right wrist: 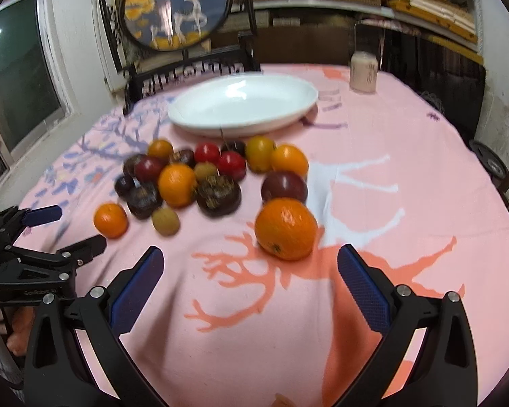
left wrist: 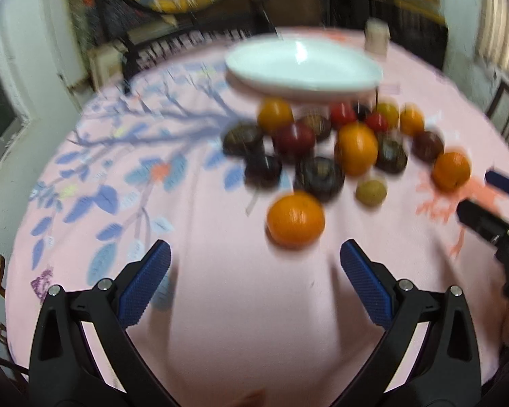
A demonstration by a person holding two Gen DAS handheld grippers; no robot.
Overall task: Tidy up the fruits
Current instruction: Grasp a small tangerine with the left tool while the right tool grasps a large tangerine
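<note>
A pile of fruit lies on a pink tablecloth: oranges, red tomatoes, dark purple mangosteens and small tan fruits. A white oval plate [left wrist: 302,66] [right wrist: 244,103] stands empty behind the pile. My left gripper [left wrist: 254,268] is open and empty, just short of a loose orange [left wrist: 295,218]. My right gripper [right wrist: 249,269] is open and empty, with a large orange [right wrist: 286,229] just ahead between its fingers. The right gripper shows at the right edge of the left wrist view [left wrist: 485,203]. The left gripper shows at the left of the right wrist view [right wrist: 64,229].
A small pale jar [right wrist: 363,71] [left wrist: 376,39] stands at the table's far side. A dark chair back [right wrist: 193,68] and a round painted panel [right wrist: 176,6] stand behind the table. Shelves line the back wall.
</note>
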